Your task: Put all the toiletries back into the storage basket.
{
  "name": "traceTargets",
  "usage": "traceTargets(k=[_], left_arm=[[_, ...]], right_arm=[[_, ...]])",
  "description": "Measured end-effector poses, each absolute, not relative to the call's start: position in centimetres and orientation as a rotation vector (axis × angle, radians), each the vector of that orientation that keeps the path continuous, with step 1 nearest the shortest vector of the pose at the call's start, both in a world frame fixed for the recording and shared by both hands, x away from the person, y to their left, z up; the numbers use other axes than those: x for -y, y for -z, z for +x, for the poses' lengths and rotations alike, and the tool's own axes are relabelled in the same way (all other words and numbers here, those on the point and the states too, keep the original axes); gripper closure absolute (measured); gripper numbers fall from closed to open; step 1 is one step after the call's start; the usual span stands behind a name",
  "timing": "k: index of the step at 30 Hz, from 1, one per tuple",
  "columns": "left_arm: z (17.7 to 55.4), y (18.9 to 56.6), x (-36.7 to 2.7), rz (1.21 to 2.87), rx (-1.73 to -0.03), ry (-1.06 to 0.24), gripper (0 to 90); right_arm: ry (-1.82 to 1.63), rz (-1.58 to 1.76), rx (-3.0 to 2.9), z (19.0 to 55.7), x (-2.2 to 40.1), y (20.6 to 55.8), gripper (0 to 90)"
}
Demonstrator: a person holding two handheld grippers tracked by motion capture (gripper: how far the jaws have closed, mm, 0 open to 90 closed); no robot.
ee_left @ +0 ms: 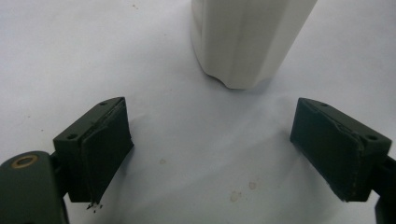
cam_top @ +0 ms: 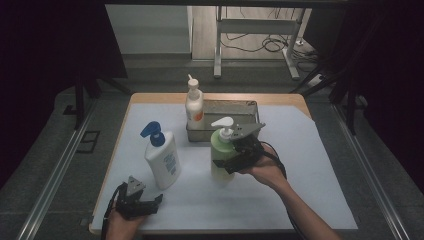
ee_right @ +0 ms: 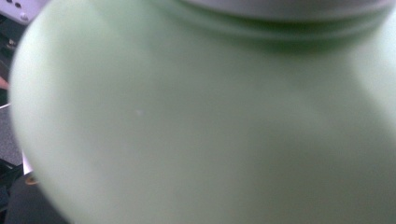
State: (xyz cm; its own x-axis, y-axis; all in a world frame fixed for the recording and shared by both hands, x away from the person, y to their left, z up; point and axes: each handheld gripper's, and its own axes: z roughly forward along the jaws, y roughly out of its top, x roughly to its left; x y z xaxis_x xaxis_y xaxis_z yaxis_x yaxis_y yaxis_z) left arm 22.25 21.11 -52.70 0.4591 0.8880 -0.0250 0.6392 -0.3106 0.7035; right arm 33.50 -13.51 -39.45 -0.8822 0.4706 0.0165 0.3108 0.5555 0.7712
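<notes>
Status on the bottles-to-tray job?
Done: one white pump bottle with an orange label stands in the metal tray. In hand: right gripper grips the green pump bottle, probably headed for the tray. Left: white bottle with blue pump stands on the table; left gripper rests open beside it.

1. Green bottle (cam_top: 220,159), between the right fingers (cam_top: 218,163): pale green body, white pump.
2. Lotion bottle (cam_top: 163,161), ahead of the left fingers (ee_left: 100,144): white body, blue pump, blue label print.
3. Small bottle (cam_top: 194,106), beyond the right fingers: white with an orange label.
4. Tray (cam_top: 248,105): dull grey metal.
5. Worktop (cam_top: 300,165): white sheet, light wood edge.
6. Fingers: black.
</notes>
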Motion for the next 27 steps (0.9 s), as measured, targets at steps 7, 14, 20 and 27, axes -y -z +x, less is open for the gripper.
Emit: traceTargets(k=[7, 14, 20, 27], left_arm=[[22.3, 52.7, -21.1, 2.054, -1.269, -0.491, 11.9], [22.3, 52.7, -21.1, 2.052, -1.271, -0.491, 11.8], [22.3, 52.7, -21.1, 2.053, -1.27, -0.493, 11.8], [22.3, 52.7, -21.1, 2.053, -1.27, -0.492, 11.8]], right_arm=[[-1.23, 0.666, -2.587, 34.4, 13.2, 38.1, 11.9], [-1.226, 0.683, -2.573, 35.5, 13.0, 36.8, 11.9], [-1.217, 0.691, -2.548, 36.5, 12.6, 35.7, 12.0], [-1.214, 0.728, -2.512, 37.9, 12.4, 34.8, 12.0]])
